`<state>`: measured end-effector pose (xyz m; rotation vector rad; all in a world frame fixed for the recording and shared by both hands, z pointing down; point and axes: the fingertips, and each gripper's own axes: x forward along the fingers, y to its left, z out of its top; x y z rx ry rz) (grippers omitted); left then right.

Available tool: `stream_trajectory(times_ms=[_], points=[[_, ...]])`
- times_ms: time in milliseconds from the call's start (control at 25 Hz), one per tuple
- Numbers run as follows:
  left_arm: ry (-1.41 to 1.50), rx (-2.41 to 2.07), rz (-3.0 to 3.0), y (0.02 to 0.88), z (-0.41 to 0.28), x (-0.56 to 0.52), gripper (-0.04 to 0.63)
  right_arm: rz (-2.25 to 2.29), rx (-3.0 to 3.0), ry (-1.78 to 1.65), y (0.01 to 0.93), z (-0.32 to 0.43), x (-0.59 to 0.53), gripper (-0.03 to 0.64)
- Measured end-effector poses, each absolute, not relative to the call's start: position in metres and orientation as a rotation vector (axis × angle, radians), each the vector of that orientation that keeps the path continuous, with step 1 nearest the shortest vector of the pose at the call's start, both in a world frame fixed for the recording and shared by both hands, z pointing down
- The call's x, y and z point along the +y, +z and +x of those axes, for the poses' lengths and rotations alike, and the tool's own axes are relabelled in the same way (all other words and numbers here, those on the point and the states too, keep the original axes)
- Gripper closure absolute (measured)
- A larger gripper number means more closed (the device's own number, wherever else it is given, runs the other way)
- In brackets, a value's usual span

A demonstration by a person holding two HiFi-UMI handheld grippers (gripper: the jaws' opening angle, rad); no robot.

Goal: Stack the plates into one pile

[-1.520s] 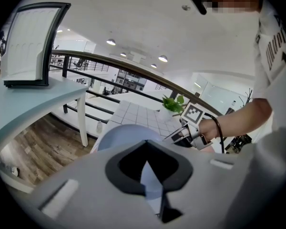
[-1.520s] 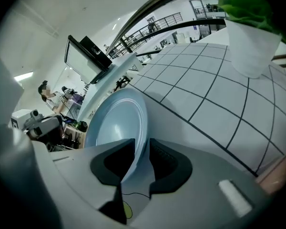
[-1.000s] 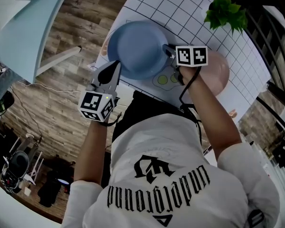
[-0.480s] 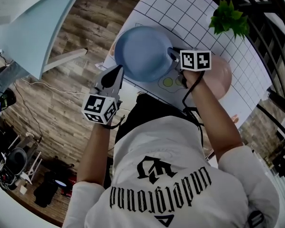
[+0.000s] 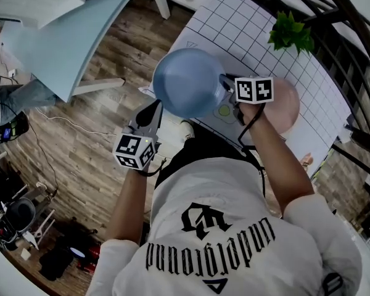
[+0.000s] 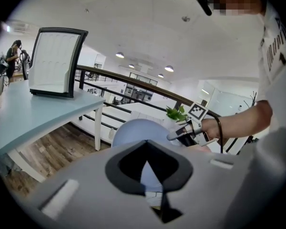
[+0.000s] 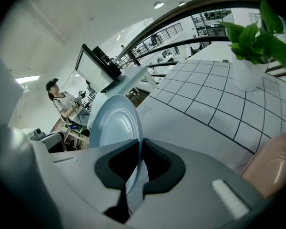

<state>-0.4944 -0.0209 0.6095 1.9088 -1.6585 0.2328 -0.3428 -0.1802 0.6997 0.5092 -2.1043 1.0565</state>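
In the head view my right gripper (image 5: pixel 224 86) is shut on the near rim of a blue plate (image 5: pixel 188 82), holding it in the air over the left edge of the white gridded table (image 5: pixel 246 23). In the right gripper view that blue plate (image 7: pixel 115 123) stands on edge between the jaws of the right gripper (image 7: pixel 139 144). A pink plate (image 5: pixel 285 106) lies on the table under my right hand, and the same pink plate (image 7: pixel 271 168) shows low right. My left gripper (image 5: pixel 155 105) hangs beside the table, shut and empty, just below and left of the blue plate (image 6: pixel 138 130).
A potted green plant (image 5: pixel 290 31) stands on the table's far side. A pale blue desk (image 5: pixel 68 36) with a monitor (image 6: pixel 55 63) is to the left, over wooden floor (image 5: pixel 80 140). A dark railing (image 5: pixel 351 36) runs behind the table.
The right gripper has lifted the blue plate higher above the table. The left gripper has also risen and drifted a little right, staying shut.
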Motion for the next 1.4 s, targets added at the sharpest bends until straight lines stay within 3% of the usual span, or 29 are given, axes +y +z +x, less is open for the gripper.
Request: stream_trajectory(times_ms=[840, 1400], points=[[0.17, -1.761, 2.054, 0.507, -0.512, 0.077, 0.546, 0.618, -2.257, 0.944, 0.567, -0.318, -0.086, 0.595], [0.227, -1.588, 2.249, 0.503, -0.423, 0.022, 0.546, 0.827, -2.27, 1.002, 0.565, -0.205, -0.096, 0.595]])
